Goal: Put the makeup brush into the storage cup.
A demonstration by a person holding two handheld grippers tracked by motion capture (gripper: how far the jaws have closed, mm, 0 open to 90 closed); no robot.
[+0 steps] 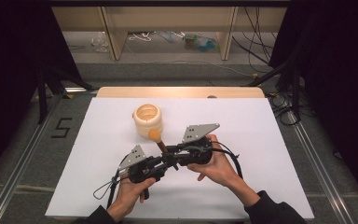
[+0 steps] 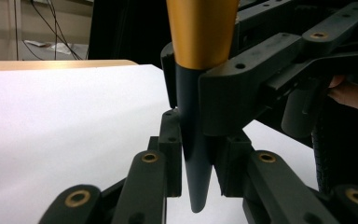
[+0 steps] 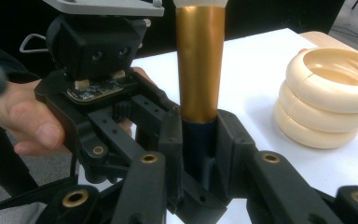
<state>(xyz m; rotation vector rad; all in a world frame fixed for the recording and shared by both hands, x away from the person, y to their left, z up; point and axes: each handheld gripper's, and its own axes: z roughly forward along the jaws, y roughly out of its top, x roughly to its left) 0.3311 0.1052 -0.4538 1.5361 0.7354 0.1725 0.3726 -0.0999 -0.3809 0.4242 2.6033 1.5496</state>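
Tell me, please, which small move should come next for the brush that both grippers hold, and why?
Probably the left gripper should open and let go. Both grippers are shut on the dark handle of the brush, the right gripper higher up by the gold band, so the handover looks complete. The right one could then carry the brush to the cream holder, which stands open just behind it.

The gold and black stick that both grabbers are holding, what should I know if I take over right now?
Left gripper: shut on the brush's dark pointed end.
Right gripper: shut on the brush's handle, just below the gold part.
The brush stands nearly upright above the white table, its pale head on top.
The cream ringed holder stands open and empty, close behind.
Done: brush picked up, gripped by both.
Left, probably: release one gripper and put the brush in the holder.
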